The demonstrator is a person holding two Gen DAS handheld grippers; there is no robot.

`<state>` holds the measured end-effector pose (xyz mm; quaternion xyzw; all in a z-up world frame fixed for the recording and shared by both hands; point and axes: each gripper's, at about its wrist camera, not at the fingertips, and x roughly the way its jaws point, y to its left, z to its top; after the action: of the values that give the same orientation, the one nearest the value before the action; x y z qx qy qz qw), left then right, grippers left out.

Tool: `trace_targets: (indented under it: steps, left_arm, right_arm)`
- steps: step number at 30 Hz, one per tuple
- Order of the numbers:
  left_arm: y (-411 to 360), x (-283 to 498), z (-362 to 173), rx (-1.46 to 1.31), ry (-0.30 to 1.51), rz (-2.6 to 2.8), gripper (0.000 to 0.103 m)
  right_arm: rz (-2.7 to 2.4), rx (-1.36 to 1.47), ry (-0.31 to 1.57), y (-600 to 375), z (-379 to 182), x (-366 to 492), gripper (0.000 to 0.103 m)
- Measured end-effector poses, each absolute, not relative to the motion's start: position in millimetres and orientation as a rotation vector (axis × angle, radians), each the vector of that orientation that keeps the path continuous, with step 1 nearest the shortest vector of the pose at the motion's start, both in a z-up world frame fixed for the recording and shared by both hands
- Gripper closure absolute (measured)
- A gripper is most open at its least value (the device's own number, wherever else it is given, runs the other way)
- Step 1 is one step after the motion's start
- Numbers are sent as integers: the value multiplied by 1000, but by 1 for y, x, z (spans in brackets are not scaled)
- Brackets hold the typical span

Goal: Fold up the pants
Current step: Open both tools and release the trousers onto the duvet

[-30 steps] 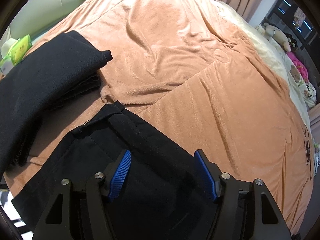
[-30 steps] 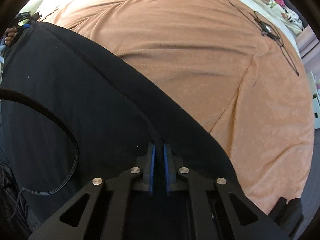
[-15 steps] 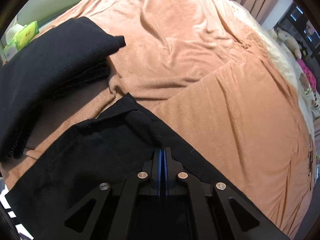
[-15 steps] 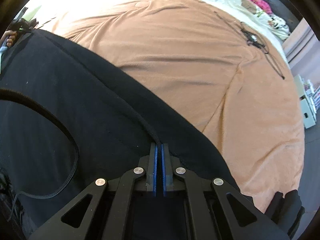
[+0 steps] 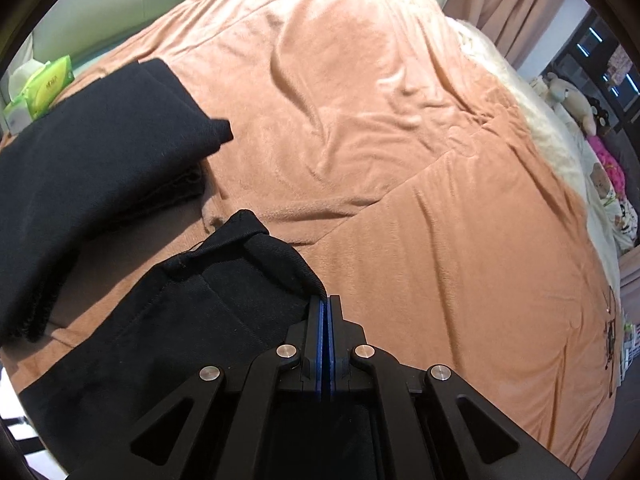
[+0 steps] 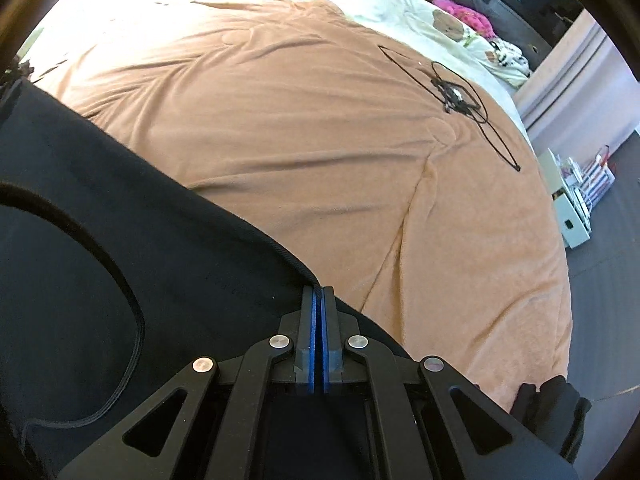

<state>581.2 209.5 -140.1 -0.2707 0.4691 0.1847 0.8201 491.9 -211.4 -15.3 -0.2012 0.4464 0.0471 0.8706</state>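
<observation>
— Left gripper: pinched tight on the far edge of the black pants, right by the rumpled corner. Why there?

— Probably to carry that edge over for a fold. Fabric bunched up under the blue pads, so a firm grip on a hem or waistband, hard to tell which.

— And beyond, on the left?

— Folded black garment lying apart on the orange blanket, likely done already; green tissue pack past it at the bed's edge.

— Right gripper?

— Likewise clamped on the same pants, on the thick seamed edge running diagonally across the blanket. Looks like two holds along one border, to keep it straight when lifted.

— Anything in the way?

— Black cable further right on the blanket, well apart. Plenty of bare blanket ahead for laying the fold.
</observation>
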Motion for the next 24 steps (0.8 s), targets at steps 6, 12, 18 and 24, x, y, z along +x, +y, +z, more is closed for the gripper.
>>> trace_targets:
  steps: [6, 12, 18, 24]
  left_arm:
    - [209, 594, -159, -554, 1012, 396, 102]
    - [210, 605, -168, -525, 1070, 378, 98]
    - [216, 584, -131, -481, 1005, 329, 34]
    - [226, 546, -95, -462, 965, 287, 34]
  right_arm:
    - [49, -408, 973, -203, -41, 523, 103]
    - [29, -388, 1016, -203, -61, 544, 103]
    - [-17, -321, 1015, -208, -55, 548, 94]
    - [-15, -227, 939, -209, -28, 520, 62]
